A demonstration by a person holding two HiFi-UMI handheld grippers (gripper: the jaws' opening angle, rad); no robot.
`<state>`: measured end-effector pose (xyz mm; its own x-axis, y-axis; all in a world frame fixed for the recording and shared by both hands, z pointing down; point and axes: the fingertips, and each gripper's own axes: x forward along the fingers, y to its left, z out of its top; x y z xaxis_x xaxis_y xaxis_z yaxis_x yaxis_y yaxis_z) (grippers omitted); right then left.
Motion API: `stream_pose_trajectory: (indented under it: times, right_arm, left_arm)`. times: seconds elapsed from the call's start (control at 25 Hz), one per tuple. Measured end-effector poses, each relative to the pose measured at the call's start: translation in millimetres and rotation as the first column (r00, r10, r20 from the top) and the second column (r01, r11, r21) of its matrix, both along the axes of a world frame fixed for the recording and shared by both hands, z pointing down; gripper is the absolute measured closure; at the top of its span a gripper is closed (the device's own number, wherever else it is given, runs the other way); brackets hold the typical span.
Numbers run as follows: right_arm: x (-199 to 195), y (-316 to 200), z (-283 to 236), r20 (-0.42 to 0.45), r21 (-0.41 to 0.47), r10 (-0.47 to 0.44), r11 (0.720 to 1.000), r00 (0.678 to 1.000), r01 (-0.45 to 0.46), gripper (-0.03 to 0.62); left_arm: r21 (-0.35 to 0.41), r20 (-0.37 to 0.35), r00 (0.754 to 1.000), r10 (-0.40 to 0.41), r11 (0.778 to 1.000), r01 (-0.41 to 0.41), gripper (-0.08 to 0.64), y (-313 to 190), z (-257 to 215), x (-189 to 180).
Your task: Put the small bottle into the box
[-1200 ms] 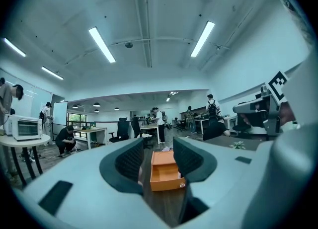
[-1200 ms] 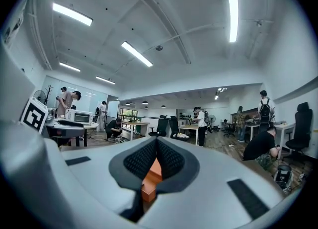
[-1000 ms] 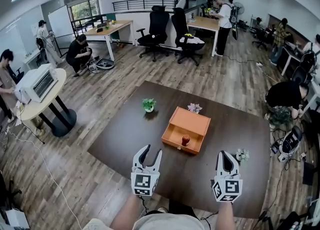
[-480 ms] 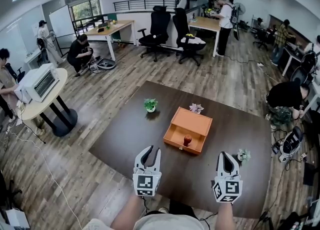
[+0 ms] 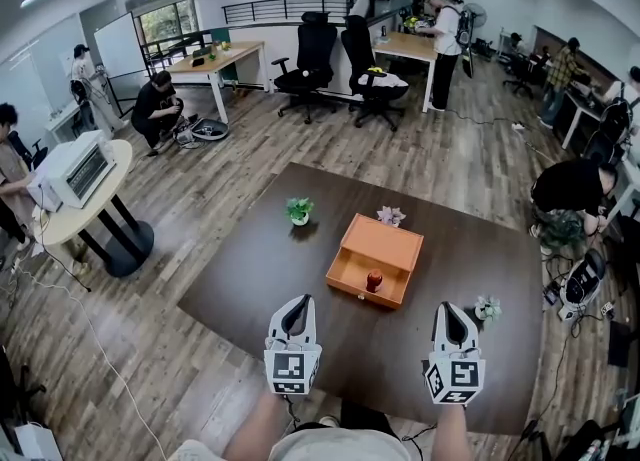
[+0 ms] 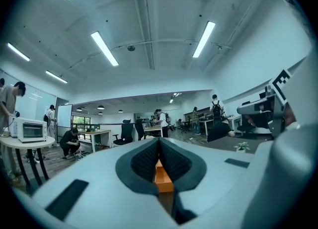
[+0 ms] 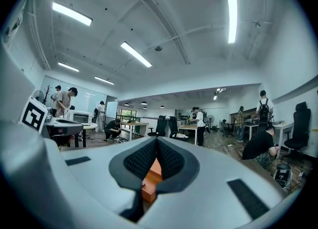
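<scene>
The open orange box [image 5: 385, 245] lies on the dark table [image 5: 250, 279]. A small red bottle [image 5: 374, 280] stands upright inside it, near its front wall. My left gripper [image 5: 299, 302] hovers over the table's near edge, left of the box; its jaws have just been closing and are now shut with nothing between them. My right gripper [image 5: 452, 308] hangs to the right of the box, also shut and empty. In the left gripper view the left gripper [image 6: 159, 141] has its pads together, and a strip of the box [image 6: 163, 179] shows below them. The right gripper view shows the right gripper [image 7: 156, 142] the same way, above the box [image 7: 149, 184].
A small green potted plant [image 5: 298, 211] and a pale flower [image 5: 389, 215] stand behind the box. Another little plant [image 5: 486, 309] sits at the table's right side. Office chairs, desks and several people are beyond the table.
The left gripper's jaws have gone from wide open to shut, empty. Both grippers stay where they were; box and bottle are unmoved.
</scene>
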<state>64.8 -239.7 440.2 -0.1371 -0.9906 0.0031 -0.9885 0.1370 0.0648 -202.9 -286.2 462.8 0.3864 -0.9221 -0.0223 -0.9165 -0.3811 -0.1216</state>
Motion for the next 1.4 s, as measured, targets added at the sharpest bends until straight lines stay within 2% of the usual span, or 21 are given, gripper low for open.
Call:
stream_pose_trajectory:
  times: [1.4]
  right_arm:
    - [-1.6,2.3,3.5,-0.026,0.004,-0.004,1.000,1.000,0.004,0.592]
  left_arm:
    - [0.006,-0.008,1.000,0.001,1.000,-0.001,0.558,0.5,1.0,0.5]
